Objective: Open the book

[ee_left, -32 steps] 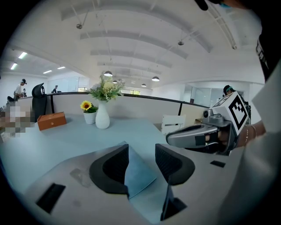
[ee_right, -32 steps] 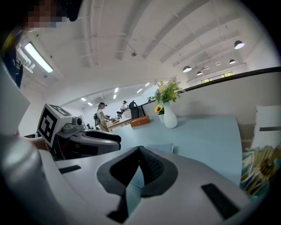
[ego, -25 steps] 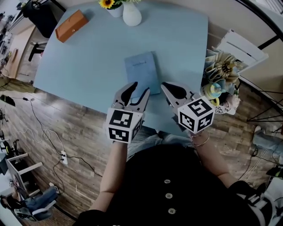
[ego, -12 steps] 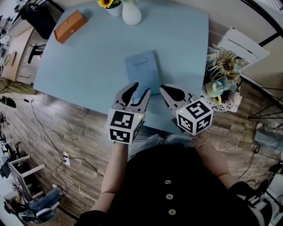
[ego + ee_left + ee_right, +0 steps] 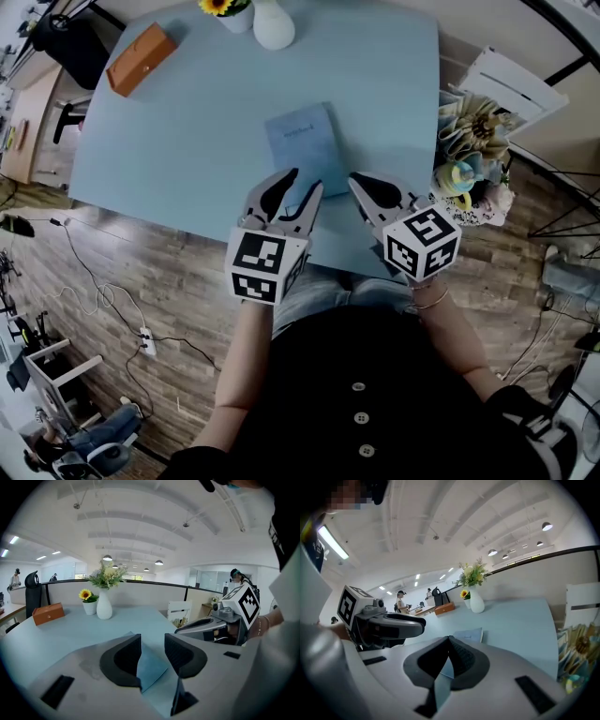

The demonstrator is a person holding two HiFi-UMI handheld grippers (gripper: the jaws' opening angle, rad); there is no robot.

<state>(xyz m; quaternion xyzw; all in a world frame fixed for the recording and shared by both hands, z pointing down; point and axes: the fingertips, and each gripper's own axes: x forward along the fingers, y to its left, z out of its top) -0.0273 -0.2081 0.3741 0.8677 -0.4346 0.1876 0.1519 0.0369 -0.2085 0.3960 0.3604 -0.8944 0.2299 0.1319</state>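
A closed pale-blue book [image 5: 305,142] lies flat on the light-blue table [image 5: 187,141], near its front edge. My left gripper [image 5: 306,181] hovers at the book's near edge with its jaws open and nothing between them. In the left gripper view the book [image 5: 151,663] shows through the gap of that gripper [image 5: 152,637]. My right gripper [image 5: 359,183] is just right of the book's near corner, jaws shut on nothing. In the right gripper view the book [image 5: 469,634] lies just beyond the closed tips of the right gripper [image 5: 449,639].
At the table's far edge stand a white vase [image 5: 274,26] and a small sunflower pot [image 5: 225,9]. An orange box [image 5: 136,58] sits at the far left. Off the table's right side are a paper-flower bouquet [image 5: 473,155] and a white chair [image 5: 514,89].
Both grippers stay near the book's near edge. The right one has drifted slightly to the right. The book has not moved.
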